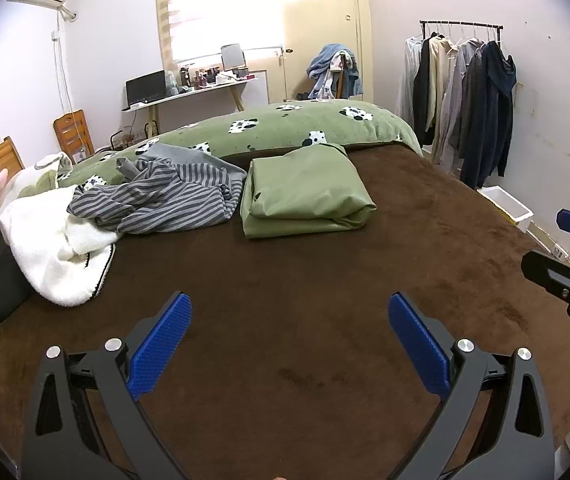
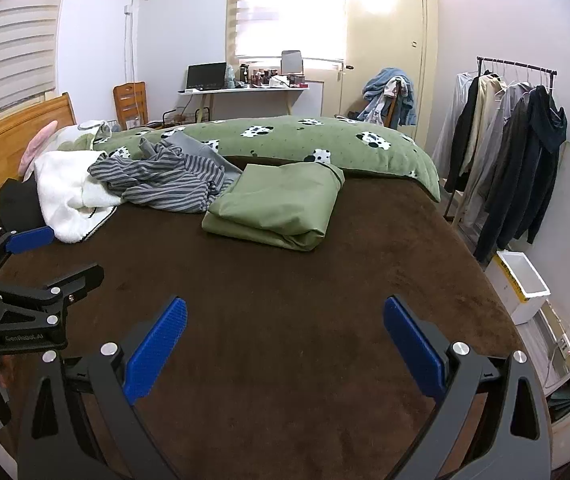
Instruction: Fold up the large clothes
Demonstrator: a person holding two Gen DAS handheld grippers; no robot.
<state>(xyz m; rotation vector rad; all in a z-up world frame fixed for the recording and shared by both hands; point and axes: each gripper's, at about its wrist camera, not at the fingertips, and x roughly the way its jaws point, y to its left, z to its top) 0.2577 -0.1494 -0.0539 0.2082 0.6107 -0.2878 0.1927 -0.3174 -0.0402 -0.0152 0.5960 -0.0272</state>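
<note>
Two open claws, nothing held, and more clothes to fold.

My left claw (image 1: 289, 340) and right claw (image 2: 283, 340) hang side by side over the bare brown blanket (image 1: 305, 280), both spread wide. One green piece (image 1: 305, 192) sits folded near the far side. The striped clothes (image 1: 161, 196) lie in a messy heap just left of it, against the white fluffy one (image 1: 45, 248). I think I should pick an edge of one piece only and pull it flat first.
</note>
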